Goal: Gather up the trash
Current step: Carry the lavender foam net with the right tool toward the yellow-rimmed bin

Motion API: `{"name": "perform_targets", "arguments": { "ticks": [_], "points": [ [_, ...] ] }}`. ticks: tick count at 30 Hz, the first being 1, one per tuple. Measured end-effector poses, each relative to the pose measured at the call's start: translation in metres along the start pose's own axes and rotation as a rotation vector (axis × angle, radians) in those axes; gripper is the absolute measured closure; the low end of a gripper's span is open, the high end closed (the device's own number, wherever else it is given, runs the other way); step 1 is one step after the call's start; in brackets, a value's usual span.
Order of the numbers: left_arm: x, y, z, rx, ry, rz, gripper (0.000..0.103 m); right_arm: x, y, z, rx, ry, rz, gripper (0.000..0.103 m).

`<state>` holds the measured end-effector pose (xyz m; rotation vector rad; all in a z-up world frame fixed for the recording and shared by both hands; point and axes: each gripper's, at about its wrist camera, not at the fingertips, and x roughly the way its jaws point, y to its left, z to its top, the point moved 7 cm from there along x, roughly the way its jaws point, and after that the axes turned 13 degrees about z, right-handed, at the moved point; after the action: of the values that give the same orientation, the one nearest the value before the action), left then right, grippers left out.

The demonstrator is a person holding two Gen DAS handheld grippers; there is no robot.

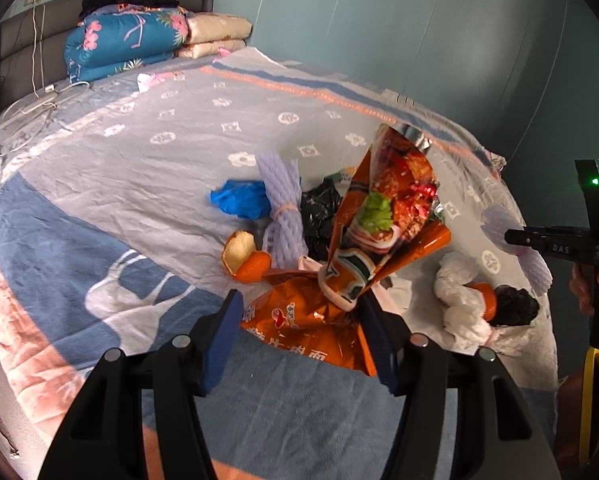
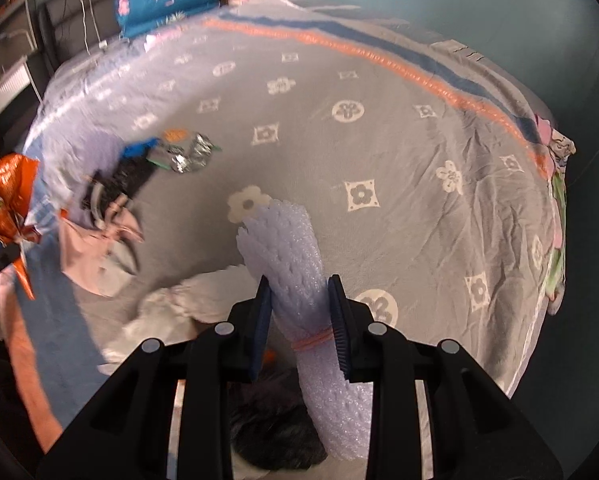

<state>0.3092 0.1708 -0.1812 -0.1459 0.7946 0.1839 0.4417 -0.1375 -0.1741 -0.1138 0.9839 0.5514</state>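
My left gripper (image 1: 299,316) stands open around the lower end of an orange noodle wrapper (image 1: 383,220), which stands up against its right finger. A flat part of the wrapper (image 1: 299,320) lies between the fingers. My right gripper (image 2: 299,300) is shut on a lilac foam net (image 2: 287,248) tied with a pink rubber band. It shows at the right edge of the left wrist view (image 1: 539,240). Trash lies on the bed: a second foam net (image 1: 279,200), a blue bag (image 1: 241,198), a black bag (image 1: 319,212), orange peel (image 1: 245,256), a white bag (image 1: 459,296).
The bed has a grey patterned blanket (image 2: 379,140). Folded quilts (image 1: 139,40) are stacked at the headboard with a charger cable (image 1: 39,100). A teal wall (image 1: 419,20) runs along the far side. A silver foil wrapper (image 2: 191,156) and pink paper (image 2: 87,248) lie left of the right gripper.
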Motion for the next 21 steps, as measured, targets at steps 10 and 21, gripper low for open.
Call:
{"name": "perform_targets", "arguments": {
  "ticks": [10, 21],
  "points": [
    [-0.049, -0.002, -0.003, -0.005, -0.048, 0.001, 0.047, -0.064, 0.030, -0.023, 0.059, -0.081, 0.115, 0.076],
    [-0.098, -0.017, -0.013, 0.016, -0.085, -0.021, 0.047, -0.131, 0.060, -0.068, 0.128, -0.158, 0.207, 0.076]
  ]
}}
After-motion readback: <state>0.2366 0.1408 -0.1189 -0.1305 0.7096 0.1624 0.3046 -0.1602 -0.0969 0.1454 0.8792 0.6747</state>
